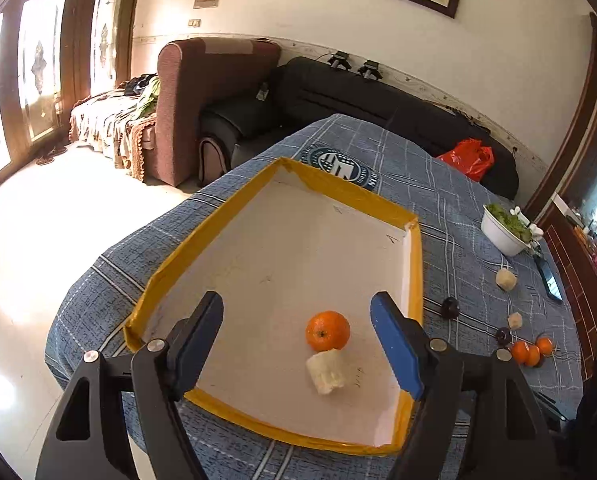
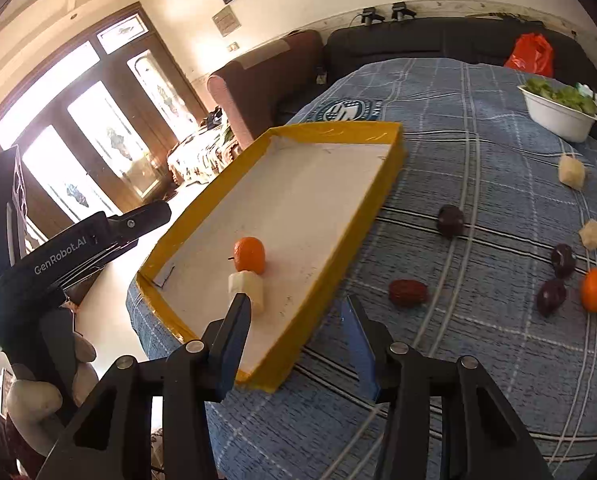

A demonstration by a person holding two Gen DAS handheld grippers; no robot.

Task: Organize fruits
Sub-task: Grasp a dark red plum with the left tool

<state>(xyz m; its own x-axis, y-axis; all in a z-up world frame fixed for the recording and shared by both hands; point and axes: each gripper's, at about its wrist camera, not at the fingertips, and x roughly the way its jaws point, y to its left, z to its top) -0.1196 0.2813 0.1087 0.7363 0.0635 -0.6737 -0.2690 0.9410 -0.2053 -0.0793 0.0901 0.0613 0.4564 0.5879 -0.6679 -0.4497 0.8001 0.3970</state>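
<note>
Right now both my grippers, left gripper [image 1: 296,332] and right gripper [image 2: 298,344], hang released and empty. One orange [image 1: 327,330] touches a pale banana chunk [image 1: 328,372] in the yellow tray [image 1: 378,200]. Banana looks soft and slippery; I'd pinch its sides gently.

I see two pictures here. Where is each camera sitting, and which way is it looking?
Left wrist: sits on the left gripper, looking down past its open fingers into the yellow tray; no hand shows.
Right wrist: sits on the right gripper, open above the tray's near corner and blue cloth; the person's left hand shows.
Shared: tray, orange, pale fruit chunk, white bowl.
</note>
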